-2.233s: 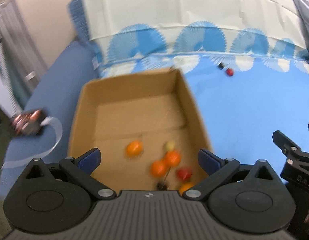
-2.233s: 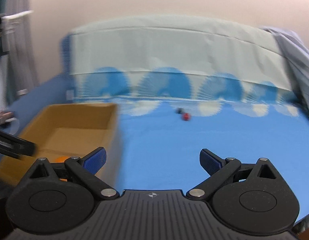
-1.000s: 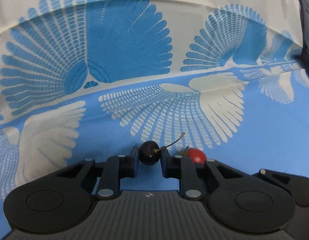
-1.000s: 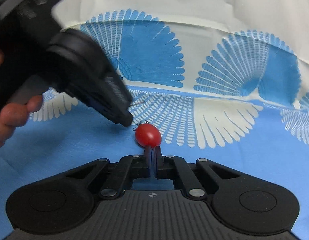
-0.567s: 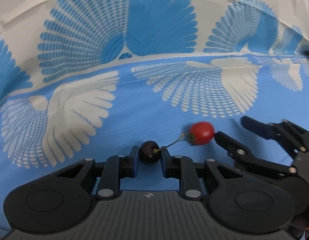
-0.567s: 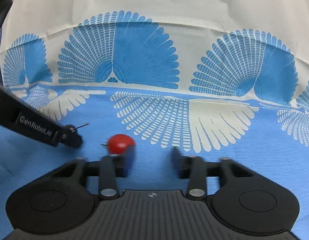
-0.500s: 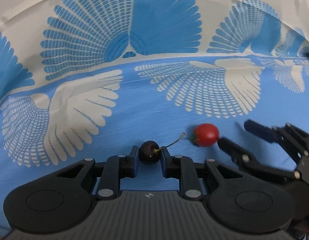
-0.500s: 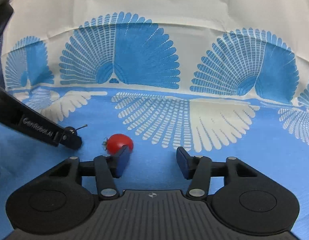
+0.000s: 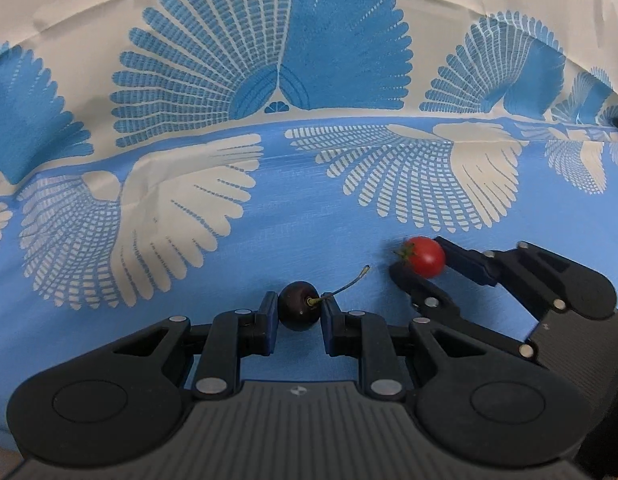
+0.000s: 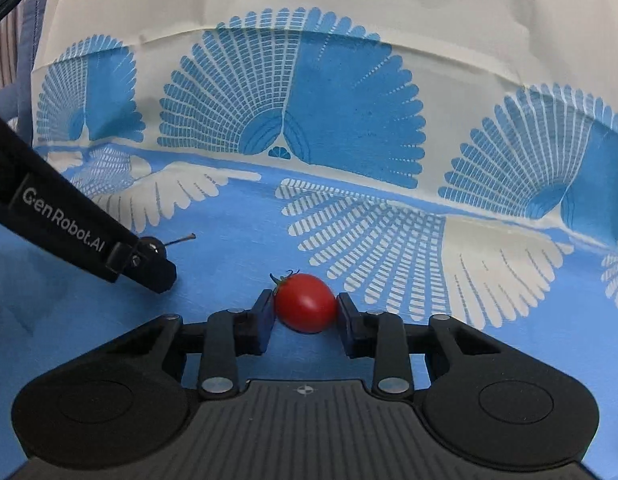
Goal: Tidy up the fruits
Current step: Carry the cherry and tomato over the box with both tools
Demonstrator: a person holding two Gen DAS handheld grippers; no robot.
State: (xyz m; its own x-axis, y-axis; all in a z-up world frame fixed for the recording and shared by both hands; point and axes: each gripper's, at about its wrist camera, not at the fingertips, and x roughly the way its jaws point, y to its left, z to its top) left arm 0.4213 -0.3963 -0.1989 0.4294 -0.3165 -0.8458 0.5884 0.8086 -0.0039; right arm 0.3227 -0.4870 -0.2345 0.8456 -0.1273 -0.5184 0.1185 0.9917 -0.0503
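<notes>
Your left gripper [image 9: 297, 312] held the dark cherry [image 9: 297, 312] tight between its two blue pads, and the thin stem stuck out to the right. Your right gripper [image 10: 305, 312] had its jaws close together around the little red tomato [image 10: 305, 303], with a pad touching each side of it. Both fruits sat low over the blue cloth [image 9: 309, 208] with white and blue fan shapes. The cherry and the tomato were near each other, but they did not touch.
</notes>
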